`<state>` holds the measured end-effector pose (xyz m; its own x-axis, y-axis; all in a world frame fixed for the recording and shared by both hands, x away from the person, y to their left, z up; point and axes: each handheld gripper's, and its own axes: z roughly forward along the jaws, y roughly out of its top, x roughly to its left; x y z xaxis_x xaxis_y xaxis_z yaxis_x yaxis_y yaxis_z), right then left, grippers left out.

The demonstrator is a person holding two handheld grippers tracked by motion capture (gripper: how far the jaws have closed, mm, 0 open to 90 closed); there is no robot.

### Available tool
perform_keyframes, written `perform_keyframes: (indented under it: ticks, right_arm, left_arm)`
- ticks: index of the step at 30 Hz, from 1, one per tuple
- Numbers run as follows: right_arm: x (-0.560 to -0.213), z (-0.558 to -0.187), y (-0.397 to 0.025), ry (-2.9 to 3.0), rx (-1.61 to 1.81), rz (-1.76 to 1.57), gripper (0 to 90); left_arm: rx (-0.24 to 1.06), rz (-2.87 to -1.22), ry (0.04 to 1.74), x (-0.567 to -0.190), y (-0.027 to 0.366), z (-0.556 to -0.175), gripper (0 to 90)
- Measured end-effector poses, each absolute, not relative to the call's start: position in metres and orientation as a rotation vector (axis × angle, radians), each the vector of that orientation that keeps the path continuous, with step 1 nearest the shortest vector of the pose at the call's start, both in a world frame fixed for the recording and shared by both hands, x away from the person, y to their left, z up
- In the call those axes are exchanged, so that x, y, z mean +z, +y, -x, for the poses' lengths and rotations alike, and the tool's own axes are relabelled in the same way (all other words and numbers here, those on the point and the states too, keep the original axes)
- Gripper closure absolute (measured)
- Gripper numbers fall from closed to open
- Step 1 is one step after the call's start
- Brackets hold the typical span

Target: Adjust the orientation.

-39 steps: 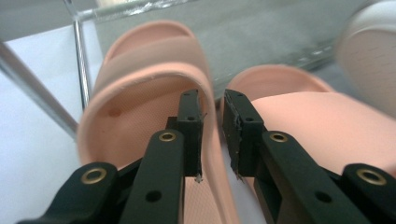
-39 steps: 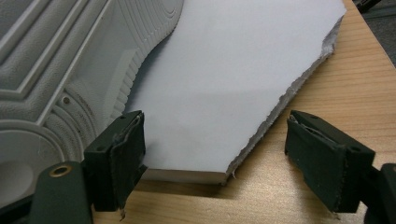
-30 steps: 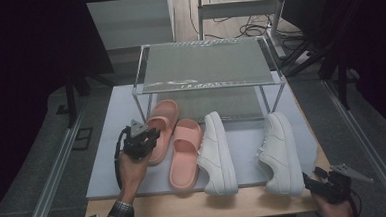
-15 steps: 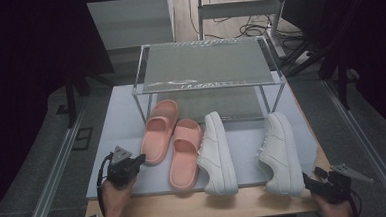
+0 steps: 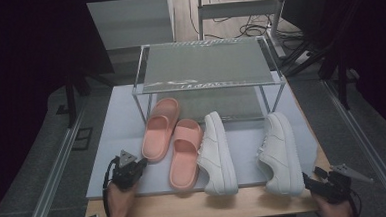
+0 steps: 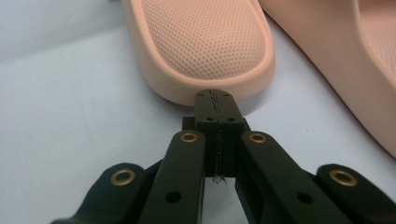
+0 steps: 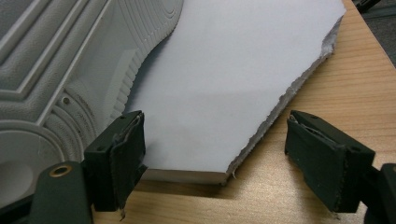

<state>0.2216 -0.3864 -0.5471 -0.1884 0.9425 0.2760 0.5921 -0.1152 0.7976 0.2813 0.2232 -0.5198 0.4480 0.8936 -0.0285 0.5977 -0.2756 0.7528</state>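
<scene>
Two pink slides (image 5: pixel 160 128) (image 5: pixel 185 151) and two white sneakers (image 5: pixel 217 153) (image 5: pixel 282 152) lie side by side on a white foam board (image 5: pixel 117 137) in front of a clear two-level rack (image 5: pixel 206 65). My left gripper (image 5: pixel 130 170) is shut with nothing in it, its tip just short of the left slide's (image 6: pixel 205 46) heel edge. The second slide (image 6: pixel 345 60) lies to its right. My right gripper (image 5: pixel 312 183) stands open at the board's torn front right corner (image 7: pixel 261 140), beside the right sneaker's heel (image 7: pixel 56 84).
The wooden table (image 5: pixel 246 206) shows as a bare strip in front of the board. The rack's lower level lies behind the shoes. Metal rails run along both sides of the table, and cables lie on the floor behind.
My left gripper has drawn back from the left slide toward the front left of the board and come down low. The right gripper has stayed put.
</scene>
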Motion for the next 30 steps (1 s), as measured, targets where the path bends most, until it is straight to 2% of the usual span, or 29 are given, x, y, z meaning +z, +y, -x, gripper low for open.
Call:
perform_keyframes:
  ticks: [23, 30]
  right_arm:
    - [-0.547, -0.222, -0.387, 1.774, 1.224, -1.689, 20.3]
    - [-0.547, -0.222, -0.387, 1.774, 1.225, -1.689, 20.3]
  left_arm:
    - [0.573, -1.954, 1.236, -0.505, 0.197, -0.324, 89.9]
    - [0.576, -2.009, 1.201, -0.503, 0.182, -0.326, 89.9]
